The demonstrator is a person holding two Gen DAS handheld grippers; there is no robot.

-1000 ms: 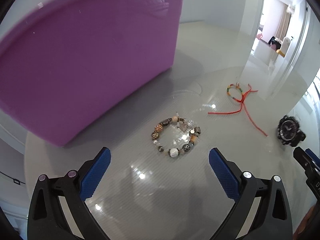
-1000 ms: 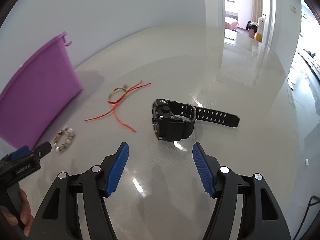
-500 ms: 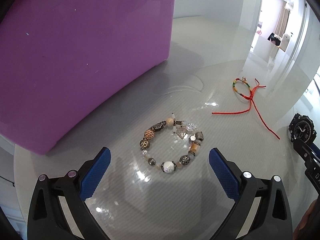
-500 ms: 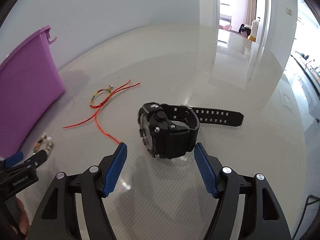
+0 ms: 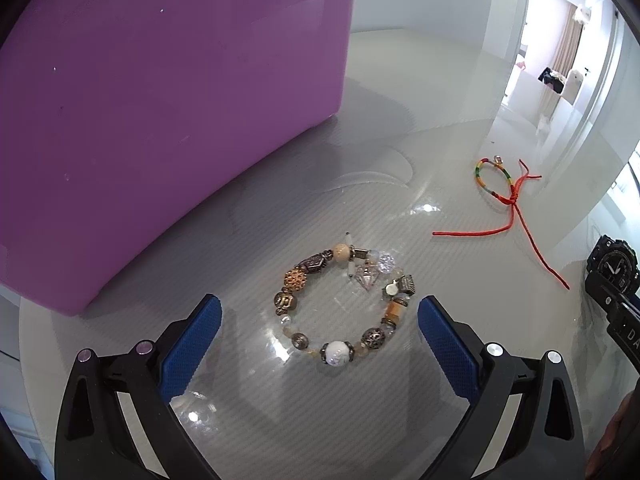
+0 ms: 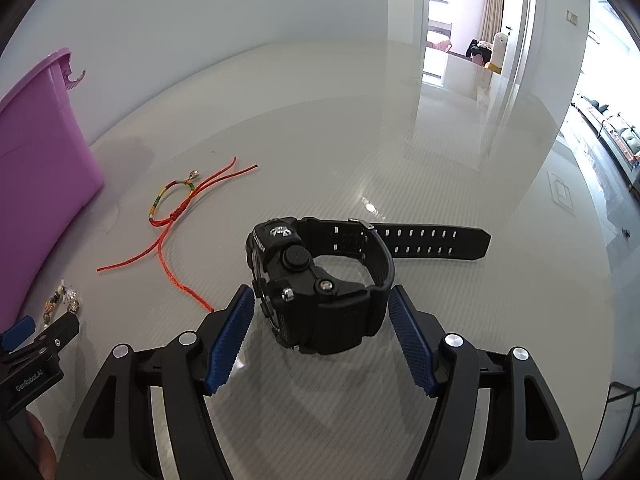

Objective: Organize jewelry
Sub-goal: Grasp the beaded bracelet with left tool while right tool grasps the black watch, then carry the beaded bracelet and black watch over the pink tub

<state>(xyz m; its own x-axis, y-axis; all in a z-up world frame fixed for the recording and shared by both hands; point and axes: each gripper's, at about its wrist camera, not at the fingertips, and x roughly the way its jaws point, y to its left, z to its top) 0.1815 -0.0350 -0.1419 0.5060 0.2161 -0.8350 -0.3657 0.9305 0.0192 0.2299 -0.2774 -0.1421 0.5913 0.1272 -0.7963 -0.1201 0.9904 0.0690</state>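
Nothing binned yet: mixed-bead bracelet [image 5: 344,304], red cord bracelet [image 5: 500,188] and black plastic watch [image 6: 320,280] lie on the counter [image 6: 360,140] beside purple tub [image 5: 160,100]; left hand-held gripper [image 5: 318,330] and right hand-held gripper [image 6: 320,324] gape, empty, straddling bracelet and watch.

Glossy table [image 5: 440,360], matt rubbery watch [image 6: 320,288]
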